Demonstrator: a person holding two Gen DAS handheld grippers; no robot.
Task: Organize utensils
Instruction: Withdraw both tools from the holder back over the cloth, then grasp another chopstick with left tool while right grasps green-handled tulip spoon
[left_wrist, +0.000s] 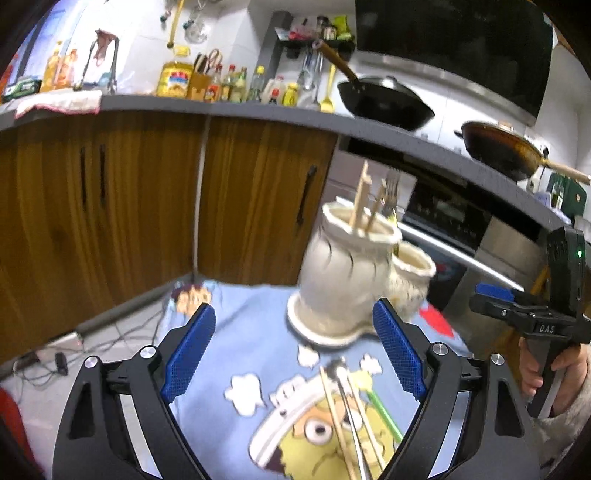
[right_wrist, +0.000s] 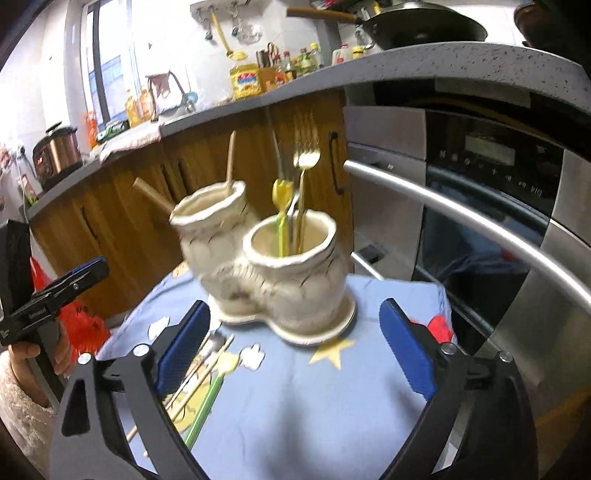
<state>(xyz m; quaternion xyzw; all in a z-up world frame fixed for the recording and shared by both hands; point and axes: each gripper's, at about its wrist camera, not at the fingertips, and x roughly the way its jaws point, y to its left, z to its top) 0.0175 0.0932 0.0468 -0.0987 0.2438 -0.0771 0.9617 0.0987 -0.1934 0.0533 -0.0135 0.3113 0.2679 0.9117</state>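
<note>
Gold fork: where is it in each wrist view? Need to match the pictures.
Left wrist: gold fork right of centre, tines up behind the chopsticks, blurred.
Right wrist: fork at centre, standing in the nearer pot of the holder.
Shared landmark: the twin-pot holder on the blue cloth.

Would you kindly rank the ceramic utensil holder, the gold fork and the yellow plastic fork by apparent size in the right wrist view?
Largest to smallest:
1. ceramic utensil holder
2. gold fork
3. yellow plastic fork
Both forks stand partly hidden inside the holder, so their order is unsure.
</note>
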